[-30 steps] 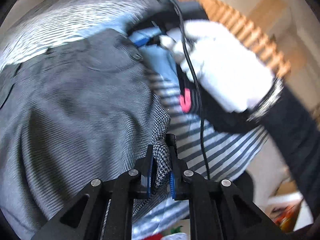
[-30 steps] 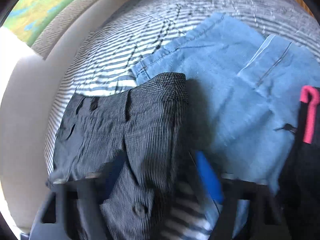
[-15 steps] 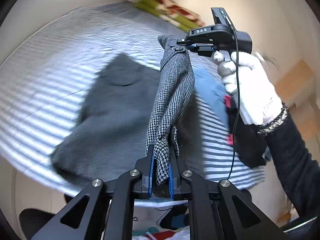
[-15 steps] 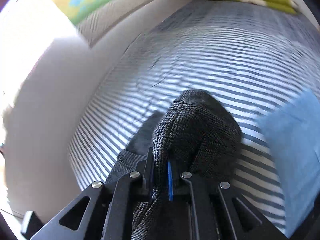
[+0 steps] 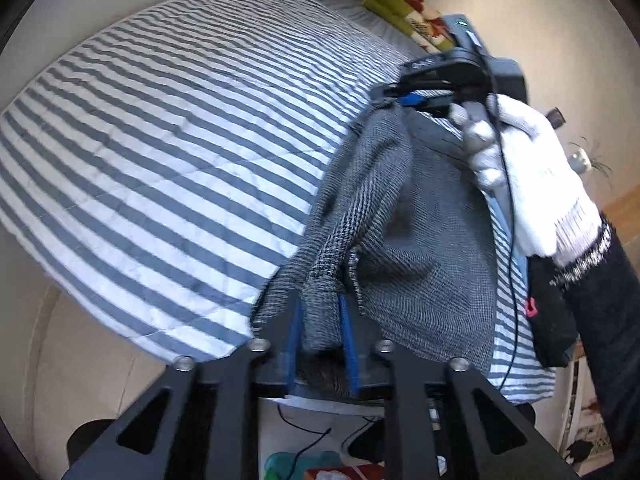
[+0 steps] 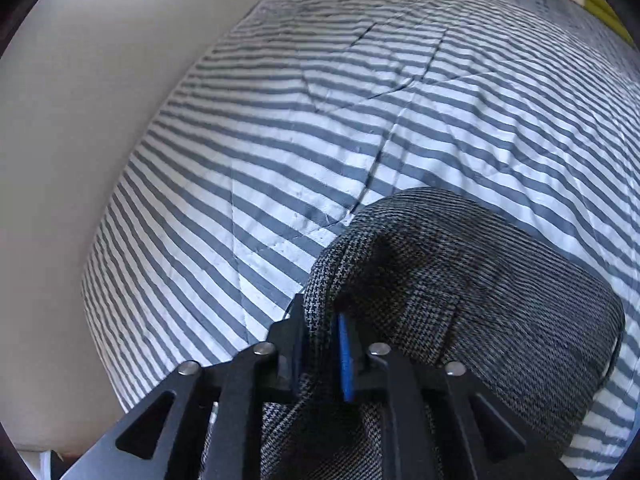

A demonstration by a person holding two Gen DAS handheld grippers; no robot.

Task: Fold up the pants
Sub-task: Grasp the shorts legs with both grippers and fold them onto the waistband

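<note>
The grey houndstooth pants (image 5: pixel 376 216) hang bunched in the air between both grippers, above the striped bed (image 5: pixel 180 140). My left gripper (image 5: pixel 320 312) is shut on one bunched end of the fabric, blue pads pressed to either side. In the left wrist view the right gripper (image 5: pixel 400 98), held by a white-gloved hand (image 5: pixel 528 176), pinches the far upper end. Seen from the right wrist, the right gripper (image 6: pixel 320 320) is shut on a fold of the pants (image 6: pixel 460 300), which drape down to the right over the striped bed (image 6: pixel 320 120).
A black garment with a pink tag (image 5: pixel 548 312) lies on the bed's right edge under the sleeve. Green patterned bedding (image 5: pixel 404 8) sits at the far end. A pale wall (image 6: pixel 80 120) borders the bed. Floor clutter and cables (image 5: pixel 312 448) show below the bed edge.
Both grippers have lifted the pants off the bed and carried them over bare striped sheet; the blue jeans that lay beside them are out of both views. Both grips still hold.
</note>
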